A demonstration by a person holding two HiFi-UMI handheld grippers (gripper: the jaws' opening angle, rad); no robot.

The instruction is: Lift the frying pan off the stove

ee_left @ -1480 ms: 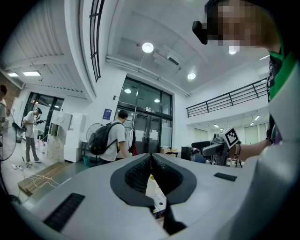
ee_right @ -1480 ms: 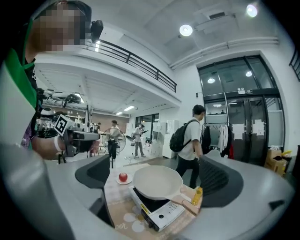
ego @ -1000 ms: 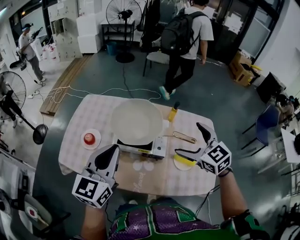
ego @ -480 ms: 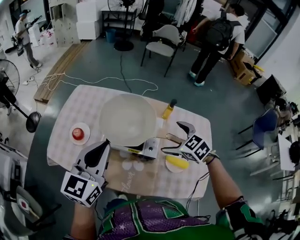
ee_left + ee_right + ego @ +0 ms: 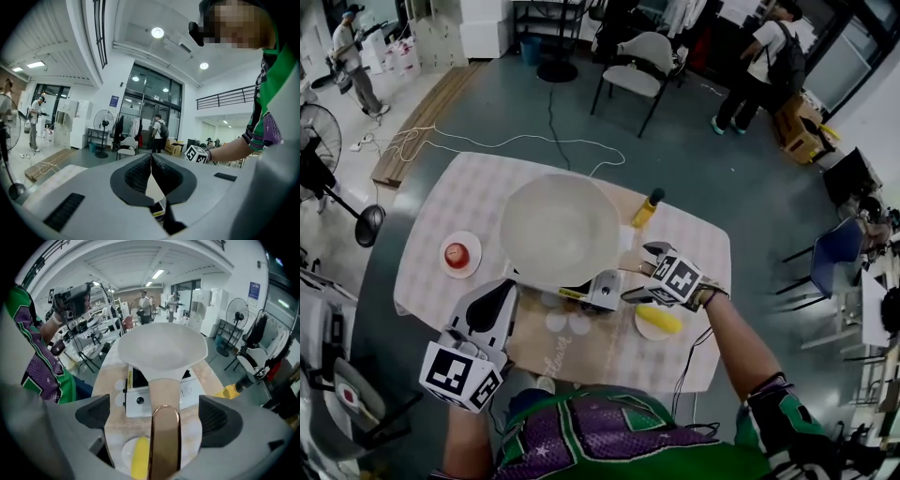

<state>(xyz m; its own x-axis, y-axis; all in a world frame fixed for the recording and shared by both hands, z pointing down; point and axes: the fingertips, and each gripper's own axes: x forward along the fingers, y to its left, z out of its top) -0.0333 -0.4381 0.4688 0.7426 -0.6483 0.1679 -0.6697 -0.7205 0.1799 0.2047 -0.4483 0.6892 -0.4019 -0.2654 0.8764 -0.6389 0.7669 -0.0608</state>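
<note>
The right claw [image 5: 639, 274] has moved in beside the pan [image 5: 560, 230] in the head view; the pan sits on the stove [image 5: 602, 292] on the worktop [image 5: 450, 202]. Left gripper view: left claw [image 5: 151, 161] closed, empty. Right gripper view: jaws wide, handle [image 5: 164, 441] between them, touching neither

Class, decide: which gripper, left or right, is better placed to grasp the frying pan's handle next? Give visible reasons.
Right. The right gripper has its jaws open on either side of the pan handle; the left gripper is shut, across the stove from it.
</note>
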